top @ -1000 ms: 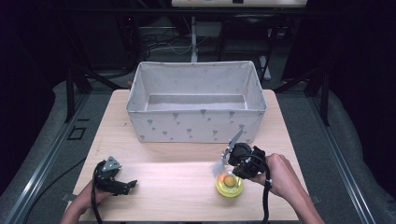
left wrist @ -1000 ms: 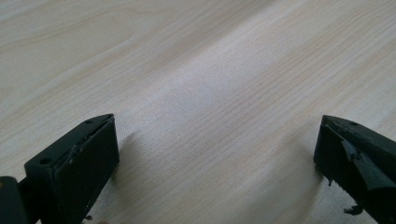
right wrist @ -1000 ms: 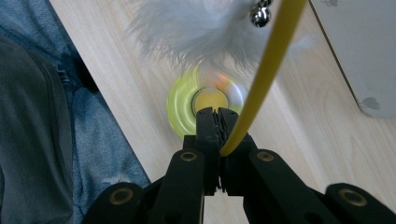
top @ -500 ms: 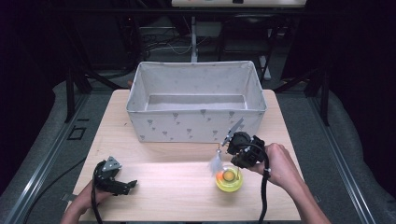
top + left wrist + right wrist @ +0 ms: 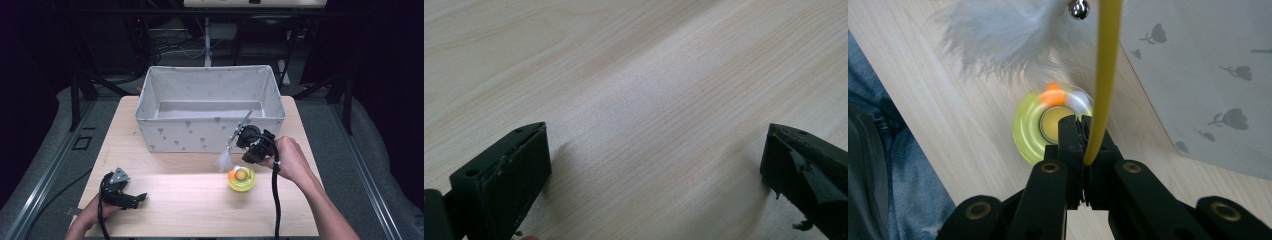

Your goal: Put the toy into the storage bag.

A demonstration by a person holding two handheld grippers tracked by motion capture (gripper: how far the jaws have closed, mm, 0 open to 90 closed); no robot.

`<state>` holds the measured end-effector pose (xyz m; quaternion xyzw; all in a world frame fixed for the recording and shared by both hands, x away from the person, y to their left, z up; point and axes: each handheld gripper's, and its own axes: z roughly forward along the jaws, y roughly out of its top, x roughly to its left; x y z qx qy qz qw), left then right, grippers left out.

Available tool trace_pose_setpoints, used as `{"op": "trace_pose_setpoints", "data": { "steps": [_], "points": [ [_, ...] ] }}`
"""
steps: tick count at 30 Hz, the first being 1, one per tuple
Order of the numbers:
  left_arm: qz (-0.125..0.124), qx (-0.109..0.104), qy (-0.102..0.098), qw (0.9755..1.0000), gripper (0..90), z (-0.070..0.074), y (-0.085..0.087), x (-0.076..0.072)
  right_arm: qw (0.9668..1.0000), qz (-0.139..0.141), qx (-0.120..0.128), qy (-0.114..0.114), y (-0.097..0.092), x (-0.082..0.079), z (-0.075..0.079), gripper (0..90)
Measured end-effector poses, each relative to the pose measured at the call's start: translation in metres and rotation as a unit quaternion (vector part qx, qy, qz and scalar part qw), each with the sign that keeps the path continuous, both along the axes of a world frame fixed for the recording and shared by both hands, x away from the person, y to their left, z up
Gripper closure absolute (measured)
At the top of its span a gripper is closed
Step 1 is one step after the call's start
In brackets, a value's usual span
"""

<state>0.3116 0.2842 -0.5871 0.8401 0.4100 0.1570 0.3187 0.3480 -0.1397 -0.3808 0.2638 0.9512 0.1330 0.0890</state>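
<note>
Pale wooden worktop (image 5: 190,200) carries a grey fabric storage bin with small printed motifs (image 5: 210,131), empty inside as far as the high view shows. Right gripper (image 5: 248,150), jaws clamped shut on a thin yellow wand with white feather tuft and small bell (image 5: 1103,80). The wand is lifted off the worktop, just in front of the bin's front wall, over a yellow-green round disc toy with orange ball (image 5: 241,178). Likely job: wand into bin. Pickup done, carry and drop left. Wand's long axis runs slantwise, feather end low toward the disc, other end up toward the bin rim. Left gripper (image 5: 131,199) rests on worktop, jaws wide apart, empty.
</note>
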Motion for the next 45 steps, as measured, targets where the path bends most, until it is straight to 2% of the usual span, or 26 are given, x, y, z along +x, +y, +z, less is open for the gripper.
{"op": "trace_pose_setpoints", "data": {
  "steps": [5,21,33,45],
  "points": [
    [0.000,0.000,0.000,1.0000,0.0,0.000,0.000,0.000,1.0000,-0.002,0.002,0.003,0.003,0.011,0.002,88.3],
    [-0.001,-0.004,-0.001,1.0000,0.0,0.000,0.001,-0.001,0.9999,-0.008,0.001,0.008,0.007,0.030,0.008,88.4],
    [-0.001,-0.004,-0.001,1.0000,0.0,0.000,0.001,-0.001,0.9998,-0.009,0.018,0.008,0.005,0.036,0.033,88.4],
    [-0.001,-0.005,0.000,1.0000,0.0,-0.001,0.000,-0.001,0.9998,-0.005,0.014,0.011,0.006,0.041,0.049,88.3]
  ]
}}
